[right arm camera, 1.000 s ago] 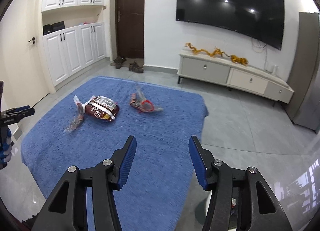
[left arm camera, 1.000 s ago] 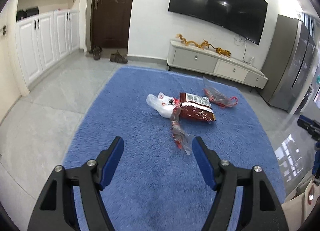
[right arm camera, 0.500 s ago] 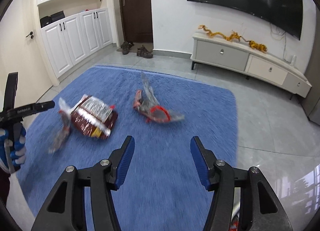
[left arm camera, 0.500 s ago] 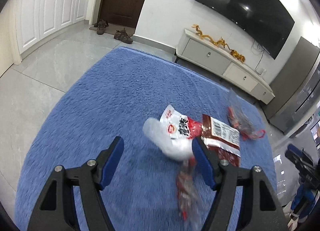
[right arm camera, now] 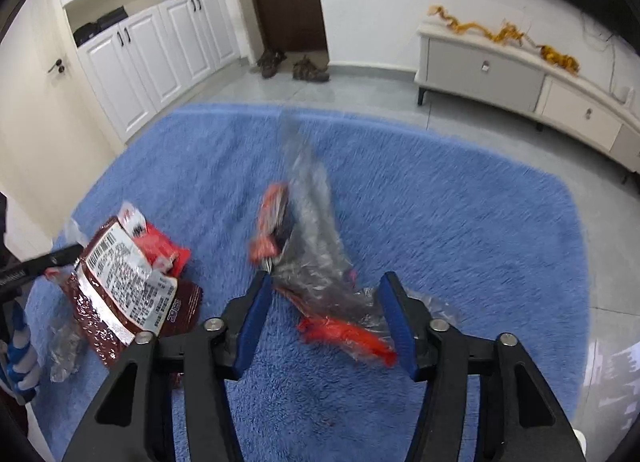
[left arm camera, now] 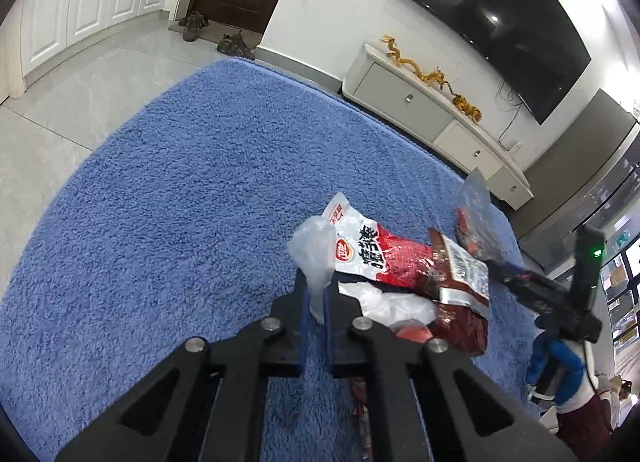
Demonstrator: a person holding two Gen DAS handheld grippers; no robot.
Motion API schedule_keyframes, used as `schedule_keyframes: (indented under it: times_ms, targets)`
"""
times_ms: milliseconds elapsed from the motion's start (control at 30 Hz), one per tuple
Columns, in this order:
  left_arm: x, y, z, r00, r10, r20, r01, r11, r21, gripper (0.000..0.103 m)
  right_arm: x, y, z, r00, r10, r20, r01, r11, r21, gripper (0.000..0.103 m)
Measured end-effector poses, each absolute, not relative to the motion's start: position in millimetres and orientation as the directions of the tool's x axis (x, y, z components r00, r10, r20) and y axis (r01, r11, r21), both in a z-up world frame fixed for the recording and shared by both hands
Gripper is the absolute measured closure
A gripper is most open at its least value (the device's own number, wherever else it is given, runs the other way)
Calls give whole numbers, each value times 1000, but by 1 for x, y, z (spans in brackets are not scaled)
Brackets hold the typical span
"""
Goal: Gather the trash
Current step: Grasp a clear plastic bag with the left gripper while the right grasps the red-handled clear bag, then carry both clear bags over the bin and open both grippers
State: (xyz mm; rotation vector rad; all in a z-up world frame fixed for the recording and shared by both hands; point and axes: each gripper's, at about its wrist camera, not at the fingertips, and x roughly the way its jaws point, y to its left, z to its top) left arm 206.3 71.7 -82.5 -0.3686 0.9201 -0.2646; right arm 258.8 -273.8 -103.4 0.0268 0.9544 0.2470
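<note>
Blue rug (left arm camera: 168, 189), two grabs going on at once!
Left gripper (left arm camera: 316, 294) clamps the white-and-red snack bag (left arm camera: 360, 250); right gripper (right arm camera: 326, 302), jaws just closing, straddles the clear crumpled wrapper (right arm camera: 316, 246) beside it, unpinched.

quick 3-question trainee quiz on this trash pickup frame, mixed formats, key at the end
1. True or false: the left hand-held gripper is shut on the white plastic wrapper.
2. Multiple choice: what lies between the fingers of the right hand-held gripper? A) a shoe B) the clear wrapper with red trim C) nothing
3. Short answer: what surface does the dark red snack bag lie on?

Key
1. True. The wrapper's edge is pinched between the closed fingers.
2. B. The jaws have just been closing around it, but gaps show beside the pads, so no grip yet.
3. The blue rug.
</note>
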Motion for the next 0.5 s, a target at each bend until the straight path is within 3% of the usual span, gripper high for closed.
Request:
schedule_keyframes:
  times_ms: [33, 133, 500]
  targets:
    - [203, 73, -80, 585, -376, -719, 69, 906, -418, 98, 256, -272, -107, 545, 224, -808, -202, 970, 133, 82]
    - [190, 78, -70, 604, -372, -705, 74, 907, -415, 99, 242, -274, -107, 547, 236, -803, -212, 967, 140, 93]
    - [132, 99, -4, 697, -317, -643, 75, 924, -374, 99, 138, -289, -64, 595, 261, -761, -240, 960, 142, 96]
